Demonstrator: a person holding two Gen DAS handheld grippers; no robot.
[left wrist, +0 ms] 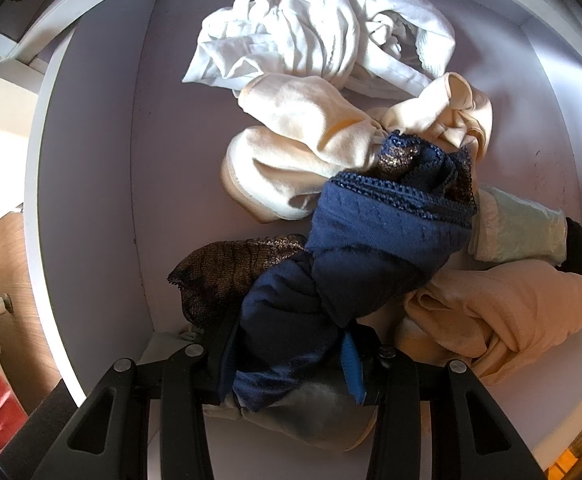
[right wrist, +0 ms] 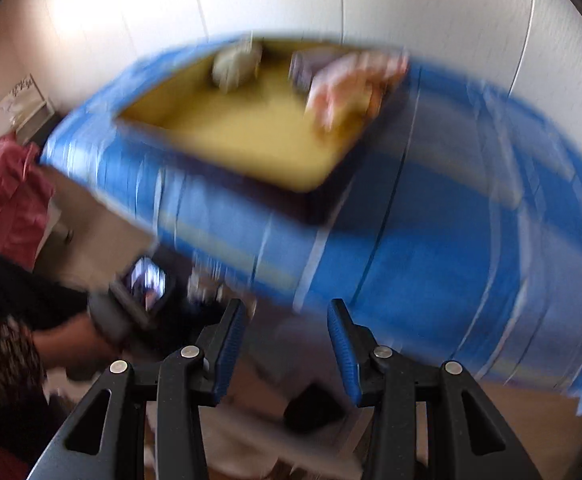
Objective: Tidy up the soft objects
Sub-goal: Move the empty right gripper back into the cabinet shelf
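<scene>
In the left wrist view I look straight down into a white drawer (left wrist: 91,200) that holds loose garments. My left gripper (left wrist: 287,352) is shut on a navy blue lace-trimmed garment (left wrist: 371,240), which bunches up between the fingers and trails into the drawer. Around it lie a white garment (left wrist: 311,28), a cream one (left wrist: 311,152), a peach one (left wrist: 511,312) and a brown lace piece (left wrist: 227,272). The right wrist view is motion-blurred. My right gripper (right wrist: 287,306) is open, with nothing between its blue pads (right wrist: 231,344), above a blue striped bedcover (right wrist: 431,260).
A box with a yellow bottom (right wrist: 243,136) sits on the bedcover, with a whitish bundle (right wrist: 237,64) and a pink-orange bundle (right wrist: 351,84) in it. A pale green piece (left wrist: 519,232) and a black piece (left wrist: 581,248) lie at the drawer's right. A person's hand (right wrist: 91,340) shows at lower left.
</scene>
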